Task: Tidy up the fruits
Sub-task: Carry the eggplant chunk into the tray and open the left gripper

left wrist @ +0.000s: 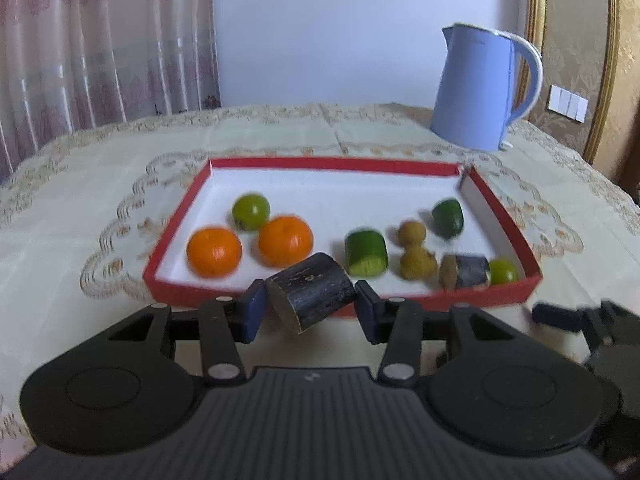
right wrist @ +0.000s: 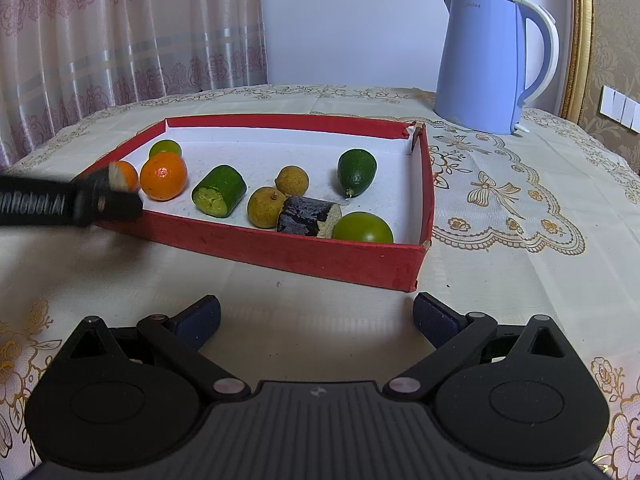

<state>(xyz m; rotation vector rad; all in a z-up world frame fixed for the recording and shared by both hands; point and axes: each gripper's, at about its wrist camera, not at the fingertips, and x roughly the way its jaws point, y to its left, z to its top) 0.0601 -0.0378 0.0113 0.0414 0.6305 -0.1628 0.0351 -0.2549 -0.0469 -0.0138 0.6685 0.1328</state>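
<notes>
So the thing we're carrying right now is a dark sugarcane chunk [left wrist: 312,294], a short stubby cylinder with black bark and a pale cut end. It sits between the pads of our left gripper [left wrist: 310,312], tilted, right above the near wall of the red tray [left wrist: 256,296]. Honestly it's hard to say how firmly it's pinched; there looks to be a bit of gap at the pads, so it could be loosely held or about to drop in. We'd guess it's stiff and fairly light, but the bark looks smooth, so it may slip or roll. Best hold is across the round sides, mid-length, not on the cut faces.

Our right gripper [right wrist: 316,320] is spread wide with nothing in it, hovering over the worktop [right wrist: 280,320] just short of the tray's near wall.

Count inside the tray, as far as we can tell:
- two oranges: left orange [left wrist: 215,251], right orange [left wrist: 285,241]
- two round green citrus, back-left citrus [left wrist: 251,207] and one in the near right corner [right wrist: 362,229]
- two green cucumber-like chunks, one cut at both ends [right wrist: 219,191], one with a rounded tip [right wrist: 356,172]
- two brownish longans, far longan [right wrist: 292,180] and near longan [right wrist: 264,207]
- one more sugarcane piece [right wrist: 309,216], touching the near longan and the corner citrus

The round ones will roll if bumped, so the drop spot wants some care.

Beyond the tray stands a blue electric kettle [right wrist: 480,68] on the embroidered tablecloth [right wrist: 520,184], well apart from the fruit.
</notes>
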